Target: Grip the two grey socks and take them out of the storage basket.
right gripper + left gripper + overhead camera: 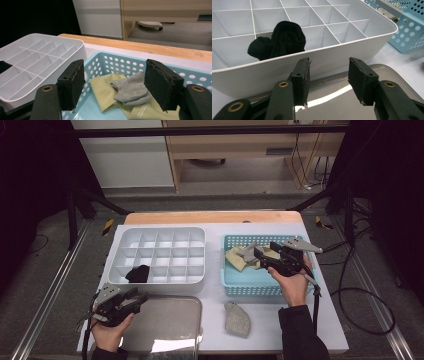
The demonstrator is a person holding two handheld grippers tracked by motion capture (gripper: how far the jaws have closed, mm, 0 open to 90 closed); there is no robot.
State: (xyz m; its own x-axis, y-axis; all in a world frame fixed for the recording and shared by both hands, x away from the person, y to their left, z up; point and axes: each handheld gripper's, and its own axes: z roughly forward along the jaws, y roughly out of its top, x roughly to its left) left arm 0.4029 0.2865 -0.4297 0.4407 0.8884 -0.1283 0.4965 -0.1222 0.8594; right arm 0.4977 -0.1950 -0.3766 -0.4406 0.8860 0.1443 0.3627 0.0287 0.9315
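Note:
A white divided organizer (200, 270) holds a black sock (137, 273) in a front-left cell. That black sock (279, 40) bulges over the cell walls. My left gripper (140, 297) hovers open over a shiny metal tray (170, 320), just in front of the organizer, with nothing between its fingers. The blue perforated basket (250, 287) holds a yellow cloth (235, 259) and a grey sock (248, 252). My right gripper (259, 253) is open above the basket, and the grey sock (130, 87) lies below and beyond its empty jaws.
Another grey sock (237, 319) lies flat on the white tabletop in front of the basket. A wooden strip (215, 216) edges the far side of the table. Cables trail off to the right of the table.

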